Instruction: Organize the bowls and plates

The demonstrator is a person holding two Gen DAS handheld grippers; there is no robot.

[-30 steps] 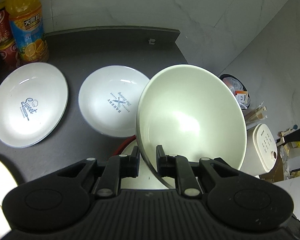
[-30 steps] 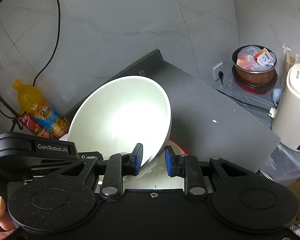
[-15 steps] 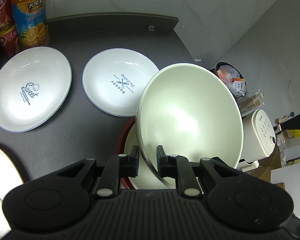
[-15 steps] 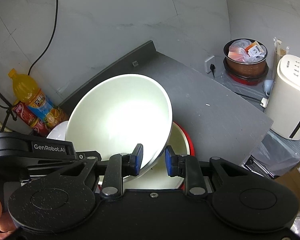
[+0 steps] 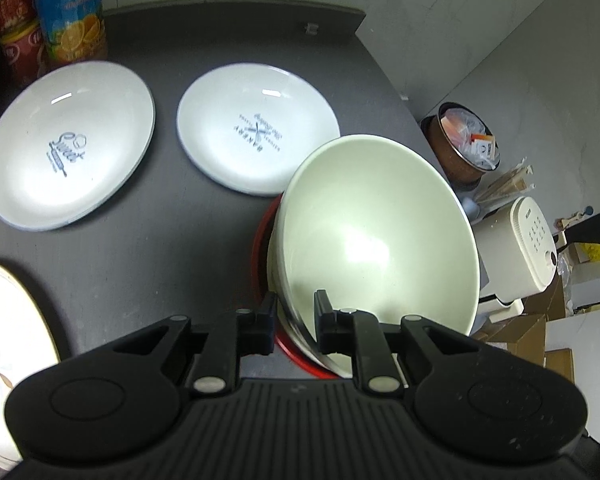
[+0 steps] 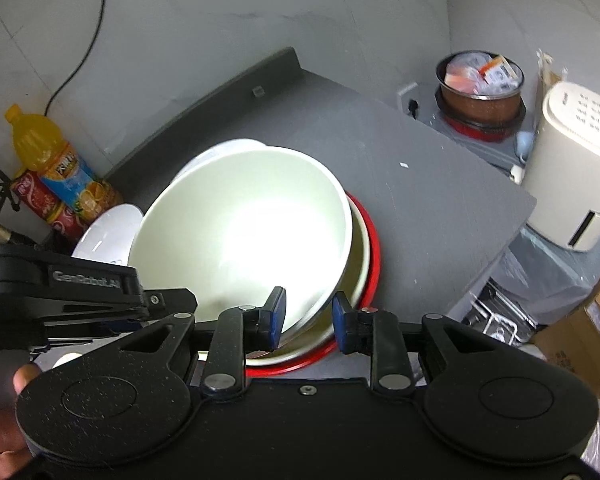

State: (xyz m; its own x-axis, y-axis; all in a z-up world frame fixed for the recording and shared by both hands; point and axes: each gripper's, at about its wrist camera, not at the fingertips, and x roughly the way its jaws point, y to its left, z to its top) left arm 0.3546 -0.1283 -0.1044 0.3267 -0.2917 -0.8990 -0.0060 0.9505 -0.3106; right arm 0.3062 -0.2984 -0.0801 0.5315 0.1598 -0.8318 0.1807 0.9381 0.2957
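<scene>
The left tool (image 5: pixel 295 316) pinched the near rim of the pale bowl (image 5: pixel 380 236), tilted over the red-rimmed bowl (image 6: pixel 370 248). The right tool (image 6: pixel 309 318) looked spread around its rim. Glazed, rigid, likely slippery and breakable; rim grips suit it.

1. Gold-rimmed plate (image 5: pixel 4 364): cut off by the left edge of the left wrist view; its near part is hidden behind the gripper body.
2. Red-rimmed bowl (image 5: pixel 260 248): mostly covered by the pale green bowl (image 5: pixel 380 240) tilted over it; only a crescent of rim shows.
3. Bakery plate (image 5: pixel 256 128): near edge hidden behind the green bowl's rim; its small print is unreadable.
4. Juice bottle (image 5: pixel 70 12) and red cans (image 5: pixel 16 28): tops cut off by the upper edge.
5. Bin (image 6: pixel 482 88): contents blurred, not identifiable.
6. White plate (image 6: pixel 108 232): largely hidden behind the bowl and the other gripper in the right wrist view.
</scene>
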